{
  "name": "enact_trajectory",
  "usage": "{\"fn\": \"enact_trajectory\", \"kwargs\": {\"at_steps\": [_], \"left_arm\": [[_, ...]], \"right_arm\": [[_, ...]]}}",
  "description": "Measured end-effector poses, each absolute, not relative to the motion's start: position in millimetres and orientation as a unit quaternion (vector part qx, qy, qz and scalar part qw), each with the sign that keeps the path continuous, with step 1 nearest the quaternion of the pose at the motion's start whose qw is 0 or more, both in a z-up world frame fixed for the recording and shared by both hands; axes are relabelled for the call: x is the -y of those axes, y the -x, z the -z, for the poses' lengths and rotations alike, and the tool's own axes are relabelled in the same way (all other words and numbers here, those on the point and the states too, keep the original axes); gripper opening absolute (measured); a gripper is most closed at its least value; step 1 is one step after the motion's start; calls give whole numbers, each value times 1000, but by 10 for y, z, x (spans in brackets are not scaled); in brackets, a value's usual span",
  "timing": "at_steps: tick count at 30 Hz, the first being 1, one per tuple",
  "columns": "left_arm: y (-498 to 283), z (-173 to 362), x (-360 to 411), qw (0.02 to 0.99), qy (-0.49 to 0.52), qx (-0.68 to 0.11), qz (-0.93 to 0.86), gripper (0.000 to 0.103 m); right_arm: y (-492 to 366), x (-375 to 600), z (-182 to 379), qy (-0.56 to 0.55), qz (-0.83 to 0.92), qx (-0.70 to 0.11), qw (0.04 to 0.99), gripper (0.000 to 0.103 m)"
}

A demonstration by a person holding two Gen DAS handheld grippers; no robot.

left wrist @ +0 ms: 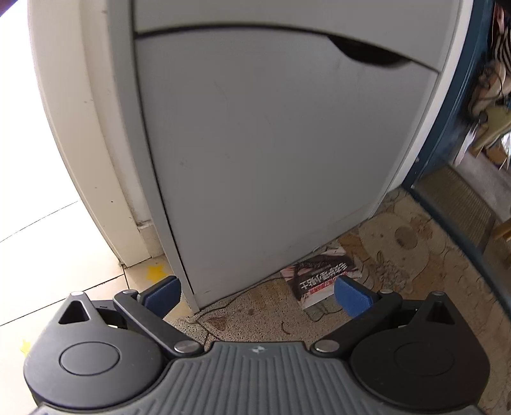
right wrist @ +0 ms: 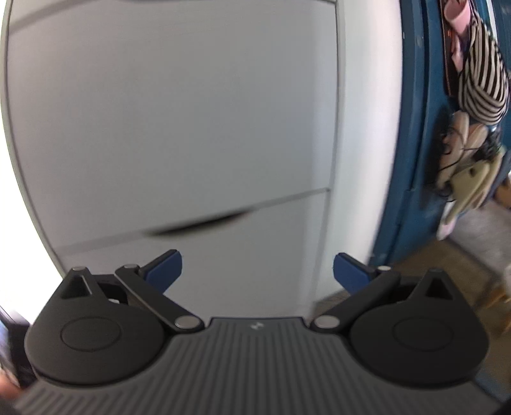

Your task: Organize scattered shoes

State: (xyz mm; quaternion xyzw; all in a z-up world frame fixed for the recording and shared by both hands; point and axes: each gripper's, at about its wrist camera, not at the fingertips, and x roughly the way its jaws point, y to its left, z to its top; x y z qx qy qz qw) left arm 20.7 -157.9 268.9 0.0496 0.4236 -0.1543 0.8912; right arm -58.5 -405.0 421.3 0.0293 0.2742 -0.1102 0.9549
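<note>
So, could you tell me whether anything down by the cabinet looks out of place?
Yes: a book lies on the carpet at the foot of the grey cabinet, one end against or under its base, like something dropped there. Both tongs, left and right, are open and empty.

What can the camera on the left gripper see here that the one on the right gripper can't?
Only the left view shows the book lying on the patterned rug at the cabinet's foot, plus the pale floor tiles with a yellow star sticker. Only the right view shows the pink item hanging above the striped cloth. Both show the grey cabinet, the blue frame and open, empty jaws.
</note>
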Motion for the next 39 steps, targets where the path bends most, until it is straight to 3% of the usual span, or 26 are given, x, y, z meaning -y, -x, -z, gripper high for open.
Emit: {"fn": "enact_trajectory", "kwargs": {"at_steps": [15,29,39], "left_arm": [[-438,-1818,1948,867,-100,-467,138,103],[-492,-1079,2167,855,-151,-476,140,103],[-447,-580,2357,853,-158,-473,153,103]], "right_arm": [[567,4497,-2582,-66,182,-397,897,103],[785,4726,-1621,-142,245,-448,848,103],[899,4805,-899,-78,265,-461,843,103]]}}
